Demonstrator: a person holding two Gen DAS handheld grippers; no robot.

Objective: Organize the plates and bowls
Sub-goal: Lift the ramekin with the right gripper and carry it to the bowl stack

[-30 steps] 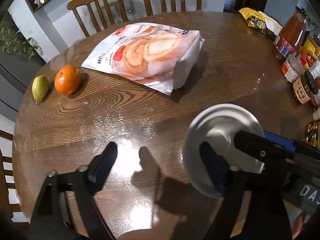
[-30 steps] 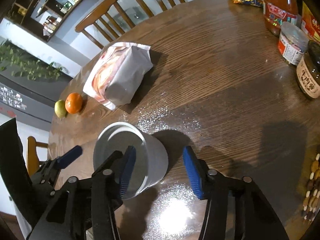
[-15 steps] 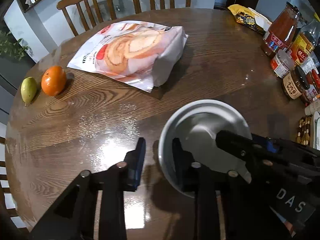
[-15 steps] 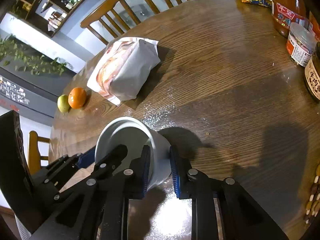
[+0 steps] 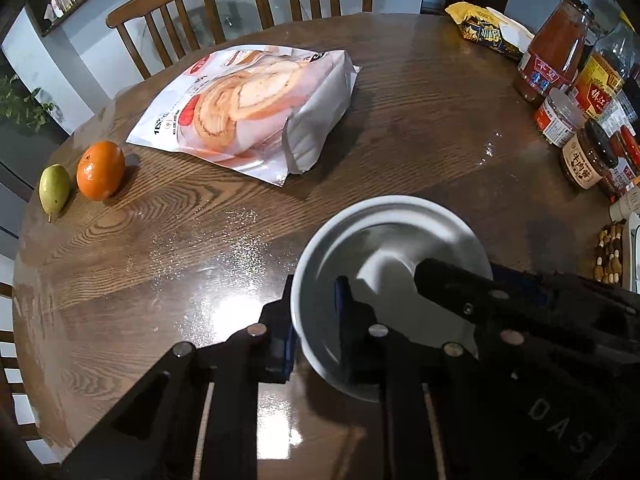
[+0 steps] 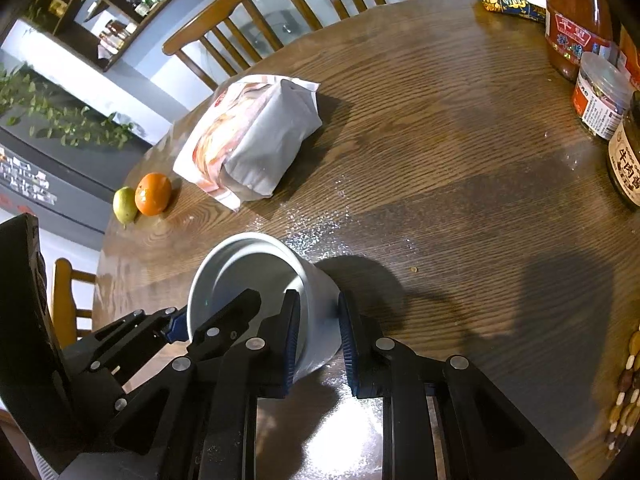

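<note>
A white bowl (image 5: 384,240) with a grey inside is held over the round wooden table (image 5: 420,128), tilted toward the left. My left gripper (image 5: 316,320) is shut on its left rim, one finger inside and one outside. My right gripper (image 6: 318,332) is shut on its right wall, one finger inside the bowl (image 6: 316,304) and one outside. In the left wrist view the right gripper's black finger (image 5: 460,284) reaches into the bowl. In the right wrist view the left gripper's fingers (image 6: 176,324) show at the bowl's left rim.
A bread bag (image 5: 256,116), an orange (image 5: 100,170) and a green pear (image 5: 54,188) lie on the far left. Jars and sauce bottles (image 5: 560,80) crowd the right edge, with a yellow snack pack (image 5: 488,32) behind. Wooden chairs (image 5: 168,32) stand beyond the table.
Both grippers have closed from open onto the bowl's rim, left then right. The bowl has tipped more upright and sits closer in the left wrist view.
</note>
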